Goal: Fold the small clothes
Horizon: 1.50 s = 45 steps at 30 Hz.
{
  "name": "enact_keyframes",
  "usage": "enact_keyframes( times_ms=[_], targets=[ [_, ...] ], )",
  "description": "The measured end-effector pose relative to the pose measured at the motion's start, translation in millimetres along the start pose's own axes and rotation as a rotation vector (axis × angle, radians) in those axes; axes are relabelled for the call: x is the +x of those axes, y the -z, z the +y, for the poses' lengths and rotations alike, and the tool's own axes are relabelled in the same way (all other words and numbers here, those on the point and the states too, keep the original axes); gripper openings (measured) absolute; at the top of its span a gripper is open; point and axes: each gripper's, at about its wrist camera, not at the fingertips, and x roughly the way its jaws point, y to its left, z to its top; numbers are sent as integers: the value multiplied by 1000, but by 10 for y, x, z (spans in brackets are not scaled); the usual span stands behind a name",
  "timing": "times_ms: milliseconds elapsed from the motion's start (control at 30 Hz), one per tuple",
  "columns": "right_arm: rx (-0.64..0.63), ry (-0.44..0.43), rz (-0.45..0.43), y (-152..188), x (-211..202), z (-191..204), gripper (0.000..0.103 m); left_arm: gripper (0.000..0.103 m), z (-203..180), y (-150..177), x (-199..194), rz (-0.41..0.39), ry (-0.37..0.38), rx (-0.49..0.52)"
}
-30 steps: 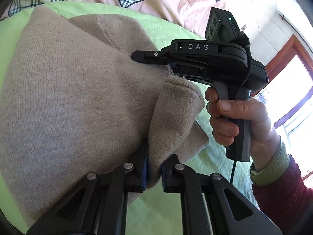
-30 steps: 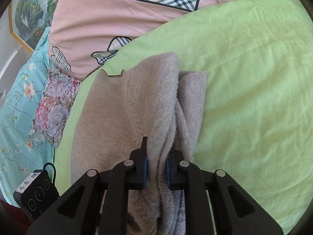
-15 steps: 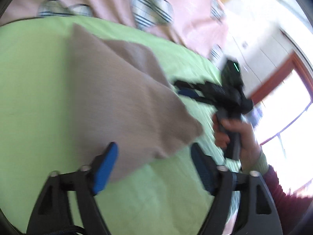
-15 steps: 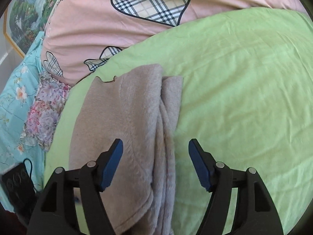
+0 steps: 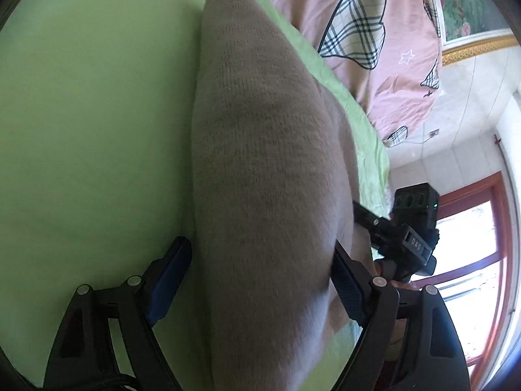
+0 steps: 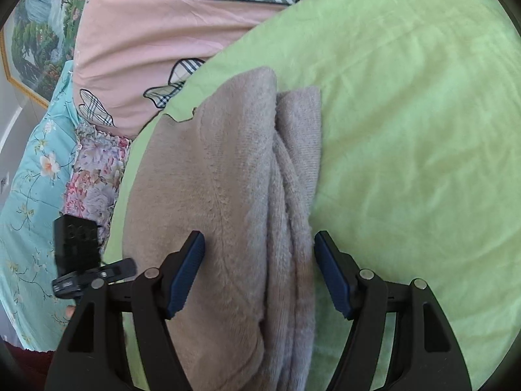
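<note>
Left wrist view, left to right: green sheet (image 5: pixel 84 137) fills the left half of the frame; the beige knit garment (image 5: pixel 260 195) runs as a long ridge from the top centre down to the bottom centre, passing straight between your left gripper (image 5: pixel 262 282) fingers. That gripper is spread wide, blue pads on either side of the cloth, not pinching it. At right of frame, your right gripper (image 5: pixel 374 224) shows against the window, its tip at the garment's right edge. Right wrist view, left to right: floral bedding (image 6: pixel 35 169) at the left edge, pink quilt (image 6: pixel 156 32) above, then the garment (image 6: pixel 234 176) lying folded in lengthwise layers on the sheet, its long axis running from upper centre to the bottom of the frame. Your right gripper (image 6: pixel 259 272) straddles it, jaws spread, nothing held; the layered edges sit nearer its right pad. Judgement: the garment lies lengthwise along both grippers' forward lines, so each would close across its width, not its length. Both hands sit at the near end; neither is clearly nearer. A cross fold likely needs the near end gripped and carried toward the far end at the top of the frame.
</note>
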Motion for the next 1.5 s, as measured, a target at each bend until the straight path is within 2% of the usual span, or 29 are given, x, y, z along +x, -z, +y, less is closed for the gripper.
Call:
enact_keyframes(
  times_ms=[67, 133, 233, 367, 500, 633, 733, 800, 833, 933, 1033, 1167, 1333, 1467, 1500],
  targets=[
    [14, -19, 16, -11, 81, -19, 69, 65, 11, -10, 61, 0, 24, 6],
    [49, -54, 50, -11, 173, -43, 43, 59, 29, -25, 84, -6, 29, 10],
    [44, -41, 46, 20, 166, 55, 38, 50, -52, 10, -9, -20, 11, 46],
    [35, -79, 3, 124, 25, 339, 34, 49, -265, 130, -338, -43, -22, 97],
    [-14, -161, 10, 347, 54, 763, 34, 48, -276, 368, -1003, -65, -58, 139],
    [-74, -262, 35, 642, 281, 1241, 34, 49, -36, 686, -1662, -87, -114, 130],
    [-81, -301, 81, 830, 541, 1463, 34, 49, 244, 838, -1810, -87, -146, 81],
    [-89, -268, 123, 936, 732, 1536, 34, 51, 483, 935, -1773, -72, -162, 18],
    [-103, -225, 133, 987, 814, 1570, 34, 52, 609, 980, -1735, -70, -162, -13],
    [-123, -180, 109, 1063, 853, 1589, 36, 57, 830, 1057, -1728, -106, -75, -95],
    [-119, -133, 106, 1060, 772, 1615, 42, 60, 766, 1045, -1731, -114, -92, -83],
    [-144, -26, 72, 1047, 563, 1705, 52, 63, 769, 1036, -1835, -118, -94, -76],
    [-196, 36, -39, 872, 316, 1861, 52, 64, 822, 868, -2041, -183, -93, -89],
    [-229, 42, -37, 686, 510, 2018, 51, 64, 853, 683, -2062, -207, -127, -97],
    [-231, 61, -20, 648, 622, 2035, 46, 66, 891, 651, -2033, -204, -130, -106]
  ],
)
